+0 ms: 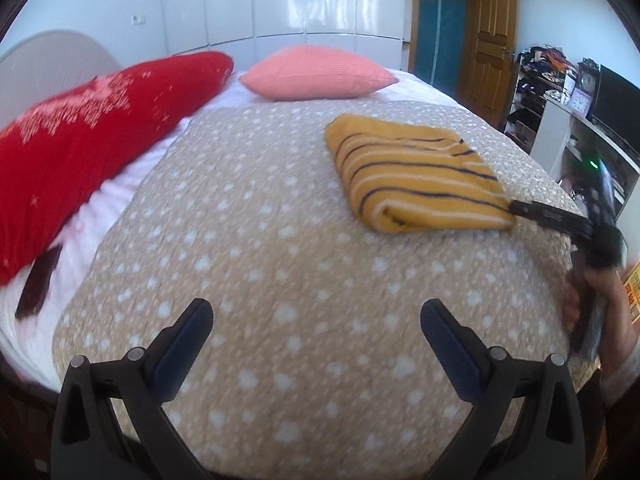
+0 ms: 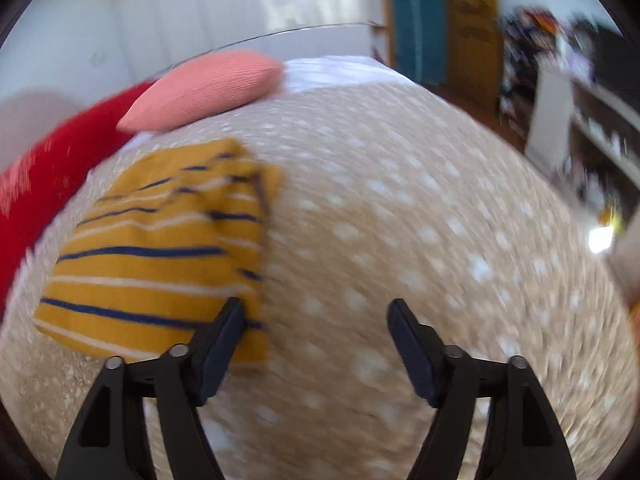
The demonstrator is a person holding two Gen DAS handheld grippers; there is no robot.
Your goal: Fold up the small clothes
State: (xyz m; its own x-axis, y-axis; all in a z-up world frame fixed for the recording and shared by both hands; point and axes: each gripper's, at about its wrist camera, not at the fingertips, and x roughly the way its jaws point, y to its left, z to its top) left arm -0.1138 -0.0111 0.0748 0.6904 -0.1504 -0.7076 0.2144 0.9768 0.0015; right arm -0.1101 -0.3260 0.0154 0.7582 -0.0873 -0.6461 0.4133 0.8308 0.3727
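The folded yellow striped garment [image 1: 416,176] lies on the bed [image 1: 280,260] (spotted cover); both grippers' fingers spread, left gripper [image 1: 316,316] and right gripper [image 2: 316,312] empty.

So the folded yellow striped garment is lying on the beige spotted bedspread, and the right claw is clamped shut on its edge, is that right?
Not quite. The yellow striped garment does lie folded on the beige spotted bedspread, but the right claw is open, its fingers spread with nothing between them. The right wrist view shows this; one finger only overlaps the garment's edge.

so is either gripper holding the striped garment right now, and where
Nothing is held. The left gripper and right gripper are both open and empty; the folded yellow striped garment lies free on the bedspread.
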